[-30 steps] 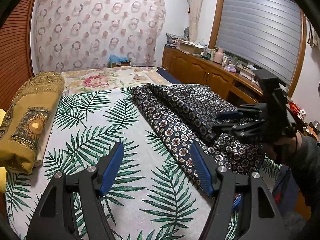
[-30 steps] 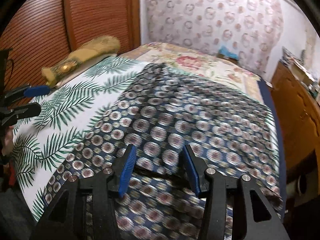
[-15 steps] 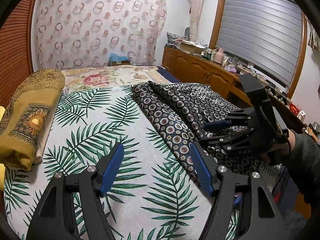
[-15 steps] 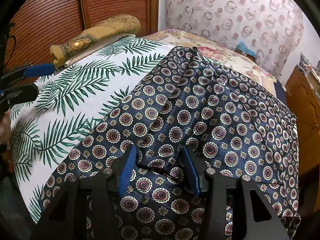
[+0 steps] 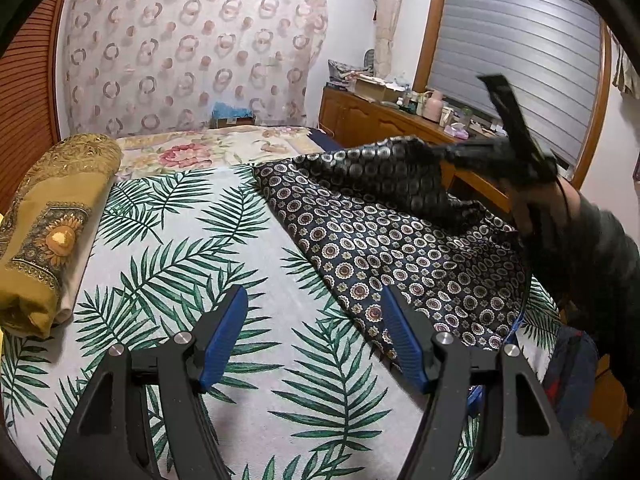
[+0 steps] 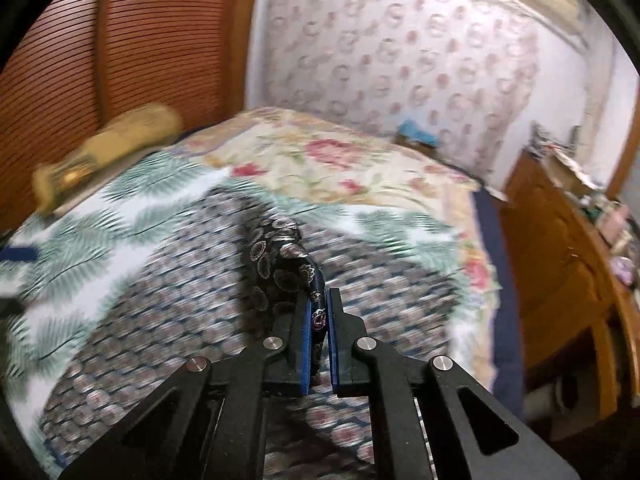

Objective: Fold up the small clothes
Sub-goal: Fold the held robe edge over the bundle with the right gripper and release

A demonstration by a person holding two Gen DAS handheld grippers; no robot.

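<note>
A dark navy patterned garment (image 5: 400,256) lies spread across the right half of a bed (image 5: 248,240) covered in a green palm-leaf sheet, its near edge reaching toward the bed's near right corner. The right hand-held gripper (image 6: 319,312) is clenched on a bunched fold of the cloth, its blue pads pressed against the fabric, and lifts that fold clear of the rest of the garment (the right wrist view is heavily motion-blurred, so the cloth below it reads only as smeared pattern). From the left wrist view the same raised fold (image 5: 396,168) hangs above the far right part of the garment, drawn up toward the blurred right gripper and the person's dark sleeve (image 5: 592,248) at the right edge.

The left hand-held gripper (image 5: 314,332) stands released, its two blue fingers wide apart above the palm-leaf sheet near the garment's near left edge, with nothing between them. A rolled mustard-gold bolster (image 5: 48,224) lies along the left side of the bed, well apart from the garment. A floral quilt (image 5: 208,148) covers the far end of the bed, a ring-patterned curtain (image 5: 188,52) hangs behind it, and a wooden cabinet (image 5: 384,120) carrying clutter runs along the right wall under a shuttered window (image 5: 516,56).
</note>
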